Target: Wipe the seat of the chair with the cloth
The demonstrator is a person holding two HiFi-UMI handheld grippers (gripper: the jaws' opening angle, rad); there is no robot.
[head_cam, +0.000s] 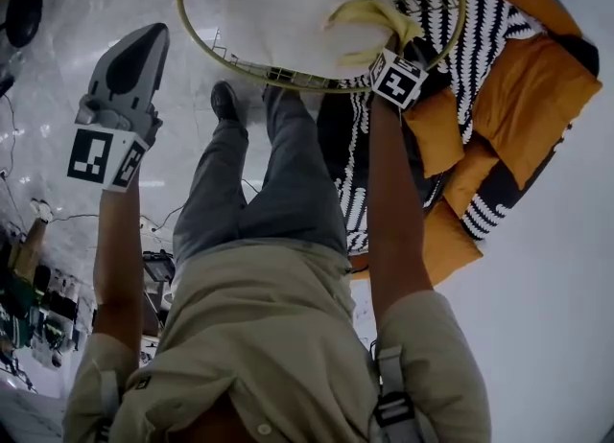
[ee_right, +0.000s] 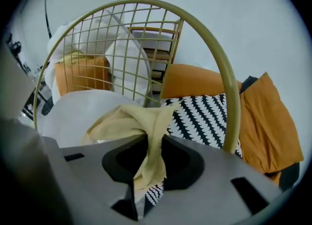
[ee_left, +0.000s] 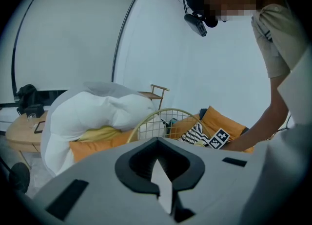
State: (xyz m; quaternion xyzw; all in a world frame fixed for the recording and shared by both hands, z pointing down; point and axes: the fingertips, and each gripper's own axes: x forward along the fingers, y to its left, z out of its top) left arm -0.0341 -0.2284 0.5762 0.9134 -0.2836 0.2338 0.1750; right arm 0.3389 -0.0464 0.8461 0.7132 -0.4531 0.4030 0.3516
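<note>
1. The right gripper point(ee_right: 140, 187) is clamped on the yellow cloth point(ee_right: 127, 121). The cloth is pinched between its jaws and bunches out ahead of them.
2. The cloth's free part rests on the white seat point(head_cam: 278, 10) of the gold wire chair point(head_cam: 189, 34), at the side of the seat nearest the black-and-white cushion point(head_cam: 470, 38).
3. The left gripper point(head_cam: 142, 53) is well apart from the chair, over the floor point(head_cam: 58, 96). Its jaws are narrow, with nothing between them.
</note>
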